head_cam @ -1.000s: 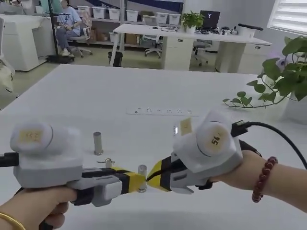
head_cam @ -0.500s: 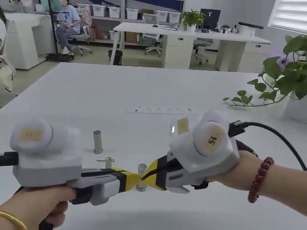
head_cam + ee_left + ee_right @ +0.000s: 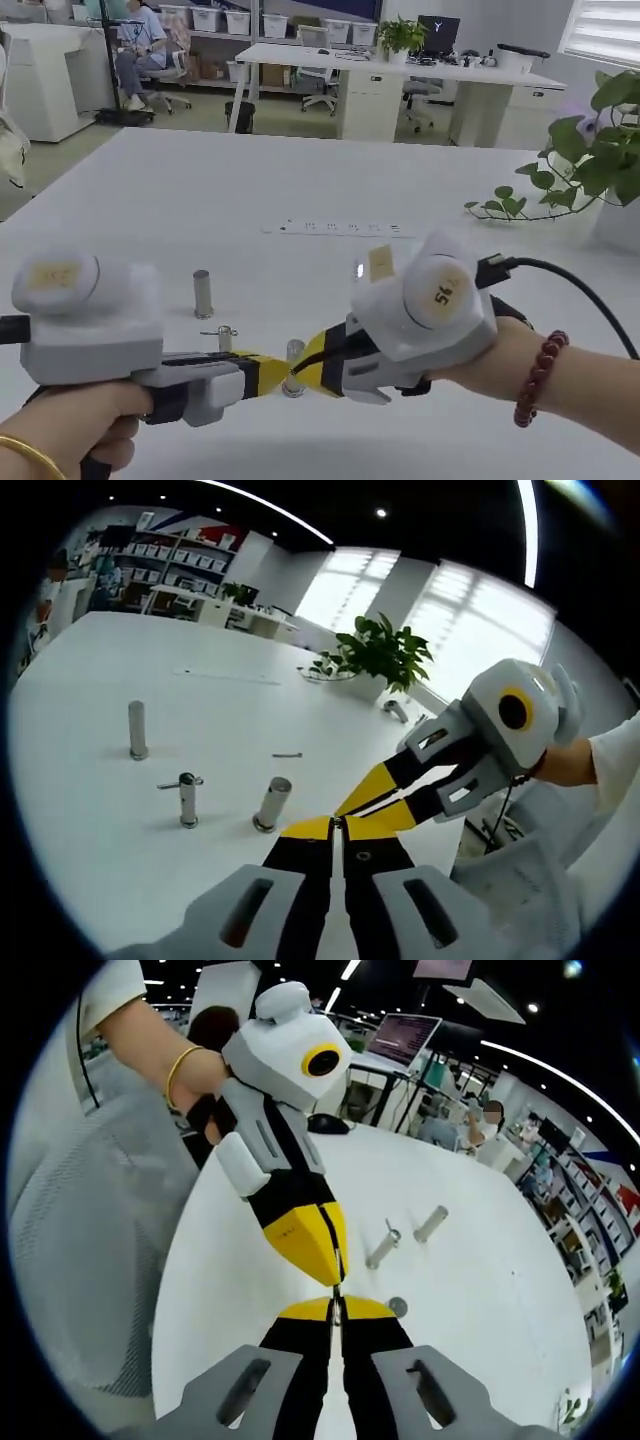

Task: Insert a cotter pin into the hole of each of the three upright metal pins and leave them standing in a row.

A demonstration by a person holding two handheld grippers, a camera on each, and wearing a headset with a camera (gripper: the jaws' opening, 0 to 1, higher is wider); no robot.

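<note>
The fingers (image 3: 312,829) of the left gripper (image 3: 278,372) are pressing together, with no gap showing between their yellow tips. The fingers (image 3: 358,1309) of the right gripper (image 3: 312,366) are closing just as tightly. The two pairs are meeting tip to tip, low over the white table (image 3: 400,190). In the right gripper view a thin dark sliver is showing where the tips meet, too small to tell what it is or which pair is pinching it.

Three metal pins are standing in a slanting row on the table. The nearest metal pin (image 3: 293,367) is sitting right at the meeting tips. In the right gripper view its round top (image 3: 397,1306) is showing just beside them, and I cannot tell whether it is touching them. The middle metal pin (image 3: 225,338) is carrying a cotter pin (image 3: 166,784) crosswise through its top. The far metal pin (image 3: 202,294) is standing apart from both, its top bare.

A loose cotter pin (image 3: 287,755) is lying flat on the table beyond the row.

A beaded bracelet (image 3: 540,380) is sitting on the wrist behind the right gripper, and a gold bangle (image 3: 25,455) is showing on the left wrist. A leafy plant (image 3: 590,150) is trailing over the table's right edge, and a power strip (image 3: 338,229) is lying flat further back.
</note>
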